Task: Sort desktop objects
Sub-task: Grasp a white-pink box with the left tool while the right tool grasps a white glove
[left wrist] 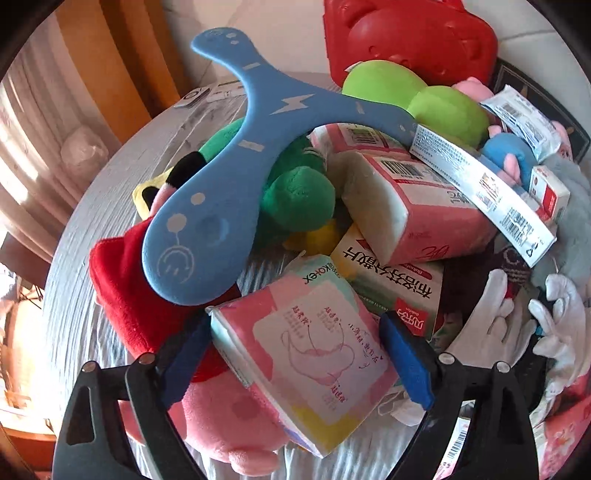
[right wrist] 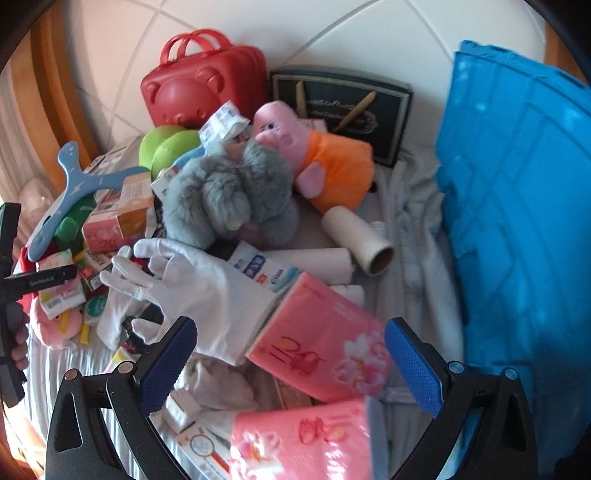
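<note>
Tiled wall [right wrist: 258, 22] and wood trim behind; desk under a pale ribbed cloth [left wrist: 92, 229], heaped with mixed goods

Left gripper [left wrist: 295, 354]: jaws apart, straddling a pastel Kotex pack [left wrist: 306, 362] that lies tilted on the heap; whether the pads touch its sides cannot be told. Pile beyond it: blue foam boomerang [left wrist: 221, 162] lying across a green plush [left wrist: 299, 195]; red plush [left wrist: 125, 295]; pink plush [left wrist: 221, 417] low in view; lime plush [left wrist: 417, 96]; pink tissue bricks [left wrist: 399, 206]; a long white carton [left wrist: 480, 192] slanted over them; medicine box [left wrist: 399, 288]; red bear case [left wrist: 406, 40] at the back.

Right gripper [right wrist: 291, 365]: jaws apart, holding nothing, a pink tissue pack [right wrist: 321, 343] lying between and just beyond the pads. Near it: white gloves [right wrist: 184, 280], grey fur toy [right wrist: 225, 199], pink pig plush in orange [right wrist: 314, 158], lint-roller refills [right wrist: 358, 240], dark framed box [right wrist: 343, 103], blue bin [right wrist: 524, 221] at the right edge.

Step in hand, as judged: sorting is at an early stage, the heap largely unsorted; each gripper appears lined up on a soft pack for a pick. Next move calls for closing squarely on the pack's flanks, then lifting clear without dragging neighbours; the bin looks the likely destination, though no sorting rule is shown.

Views compared: only the right view shows the bin, pig plush, fur toy, rollers and framed box, plus the left gripper's body at its left edge. Only the left view shows the Kotex pack's face and the red plush under the boomerang
</note>
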The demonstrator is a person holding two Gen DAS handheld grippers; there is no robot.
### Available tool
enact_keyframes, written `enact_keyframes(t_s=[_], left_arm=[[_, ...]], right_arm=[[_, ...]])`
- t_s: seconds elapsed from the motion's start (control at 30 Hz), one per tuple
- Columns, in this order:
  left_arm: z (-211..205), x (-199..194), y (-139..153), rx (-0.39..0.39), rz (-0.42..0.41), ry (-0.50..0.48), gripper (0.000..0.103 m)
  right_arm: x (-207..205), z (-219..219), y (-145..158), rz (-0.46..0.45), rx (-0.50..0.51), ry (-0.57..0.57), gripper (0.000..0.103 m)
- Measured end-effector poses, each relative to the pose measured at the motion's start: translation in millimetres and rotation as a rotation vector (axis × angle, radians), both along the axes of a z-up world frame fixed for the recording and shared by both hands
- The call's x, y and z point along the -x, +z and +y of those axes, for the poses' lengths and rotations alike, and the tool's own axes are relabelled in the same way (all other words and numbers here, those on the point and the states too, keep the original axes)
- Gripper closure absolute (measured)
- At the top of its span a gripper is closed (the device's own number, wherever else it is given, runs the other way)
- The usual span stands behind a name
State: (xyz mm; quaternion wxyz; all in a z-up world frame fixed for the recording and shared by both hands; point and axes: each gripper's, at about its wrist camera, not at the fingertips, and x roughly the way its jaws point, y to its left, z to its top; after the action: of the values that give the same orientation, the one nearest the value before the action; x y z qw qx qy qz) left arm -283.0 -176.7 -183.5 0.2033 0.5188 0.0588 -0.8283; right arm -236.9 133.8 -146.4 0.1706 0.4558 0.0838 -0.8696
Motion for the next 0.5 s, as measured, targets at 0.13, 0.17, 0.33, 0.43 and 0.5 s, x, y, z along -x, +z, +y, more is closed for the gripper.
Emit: enact_keyframes(t_s=[0.13, 0.17, 0.33, 0.43, 0.5], left_arm=[[14.4, -17.0, 12.6, 0.010, 0.015, -0.058, 0.039], [16.2, -21.9, 17.3, -0.001, 0.026, -0.073, 0.043], [21.3, -29.9, 19.2, -0.062, 0.033, -0.122, 0.062], [20.7, -27.7, 13.6, -0.061, 0.048, -0.114, 0.051], [19.3, -22.7, 1.6, -0.102, 0.018, -0.108, 0.035]], right_arm=[[6.5, -25.6, -18.8, -0.043, 0.001, 0.053, 0.000], [6.8, -30.7, -22.1, -0.053, 0.002, 0.063, 0.000], [9.8, -57.5, -38.3, -0.100, 0.028, 0.119, 0.000], [14.9, -70.6, -46.2, -0.103, 0.011, 0.146, 0.016], [19.8, -74.2, -54.2, -0.135, 0.006, 0.150, 0.036]])
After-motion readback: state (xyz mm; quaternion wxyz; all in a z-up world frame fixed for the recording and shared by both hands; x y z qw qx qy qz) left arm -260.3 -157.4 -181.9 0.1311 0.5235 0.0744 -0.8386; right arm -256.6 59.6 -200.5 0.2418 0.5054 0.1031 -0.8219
